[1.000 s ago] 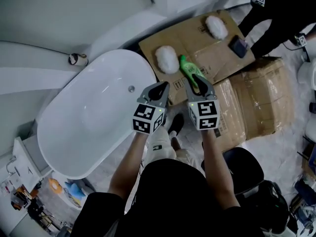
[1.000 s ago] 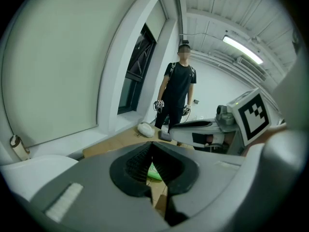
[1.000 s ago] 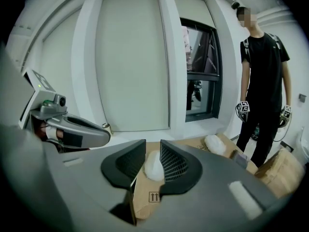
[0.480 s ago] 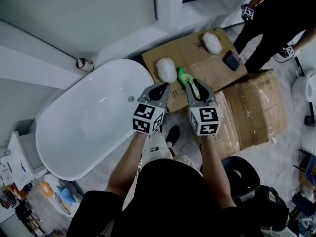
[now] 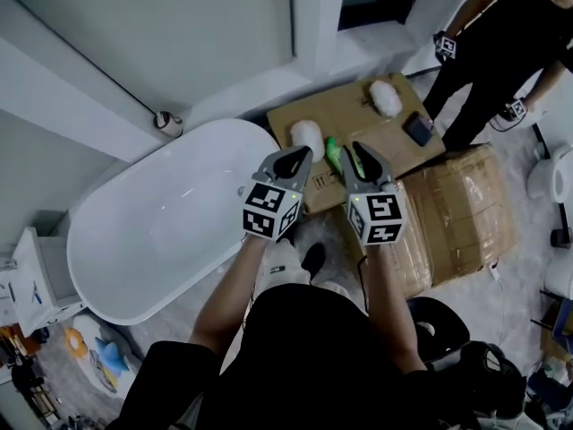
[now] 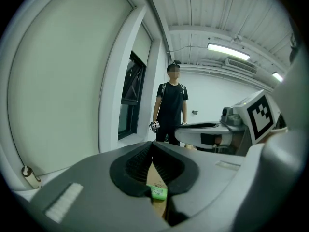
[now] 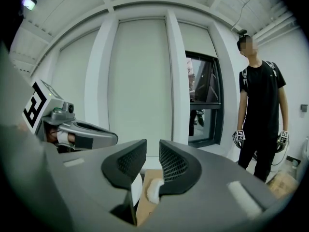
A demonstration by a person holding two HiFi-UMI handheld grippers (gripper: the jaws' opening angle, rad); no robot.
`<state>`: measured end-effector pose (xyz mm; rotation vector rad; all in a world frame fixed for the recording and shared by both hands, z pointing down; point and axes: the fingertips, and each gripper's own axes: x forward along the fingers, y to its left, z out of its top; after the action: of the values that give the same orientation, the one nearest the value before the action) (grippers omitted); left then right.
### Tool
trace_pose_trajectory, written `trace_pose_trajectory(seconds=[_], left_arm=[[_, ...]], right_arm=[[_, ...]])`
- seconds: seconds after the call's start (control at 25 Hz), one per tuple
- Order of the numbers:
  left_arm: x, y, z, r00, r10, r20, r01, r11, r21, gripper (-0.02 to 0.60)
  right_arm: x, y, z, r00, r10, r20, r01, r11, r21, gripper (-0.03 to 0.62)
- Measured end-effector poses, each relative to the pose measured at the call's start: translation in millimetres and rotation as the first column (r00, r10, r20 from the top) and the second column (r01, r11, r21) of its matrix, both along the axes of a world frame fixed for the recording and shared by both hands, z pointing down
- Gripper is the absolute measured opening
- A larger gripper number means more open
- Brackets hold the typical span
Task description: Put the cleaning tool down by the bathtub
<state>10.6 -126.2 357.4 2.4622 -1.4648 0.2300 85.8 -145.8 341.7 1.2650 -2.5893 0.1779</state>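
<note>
A white oval bathtub (image 5: 161, 231) fills the left of the head view. Beside its far end lies a flat cardboard sheet (image 5: 358, 115) with two white fluffy cleaning pads (image 5: 306, 135) (image 5: 386, 98) and a green bottle (image 5: 335, 155) on it. My left gripper (image 5: 300, 154) hovers shut and empty just short of the nearer pad. My right gripper (image 5: 358, 149) hovers next to the bottle, jaws a little open and empty. Through the left jaws (image 6: 152, 146) I see the green bottle (image 6: 158, 193). Through the right jaws (image 7: 153, 151) I see a white pad (image 7: 153, 190).
A dark phone-like item (image 5: 418, 129) lies on the cardboard's right end. A large wrapped cardboard box (image 5: 457, 213) sits to the right. A person in black (image 5: 501, 25) holding grippers stands beyond it. A tape roll (image 5: 166, 122) rests on the ledge behind the tub.
Both grippers have edged forward toward the cardboard, so the right one now covers more of the green bottle. Neither has taken hold of anything.
</note>
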Motion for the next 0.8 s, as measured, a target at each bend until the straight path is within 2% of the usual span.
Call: trace_pose_trajectory(seconds=[0.44, 0.8], left_arm=[[-1.7, 5.6, -56.7, 1.0, -0.007, 0.026, 0.004, 0.994, 0.109, -0.002], [-11.0, 6.2, -80.9, 0.999, -0.02, 0.029, 0.015, 0.988, 0.153, -0.002]], right_arm=[[5.1, 12.1, -60.8, 0.999, -0.033, 0.039, 0.028, 0.992, 0.124, 0.067], [9.2, 17.0, -84.9, 0.997, -0.047, 0.066, 0.036, 0.986, 0.162, 0.04]])
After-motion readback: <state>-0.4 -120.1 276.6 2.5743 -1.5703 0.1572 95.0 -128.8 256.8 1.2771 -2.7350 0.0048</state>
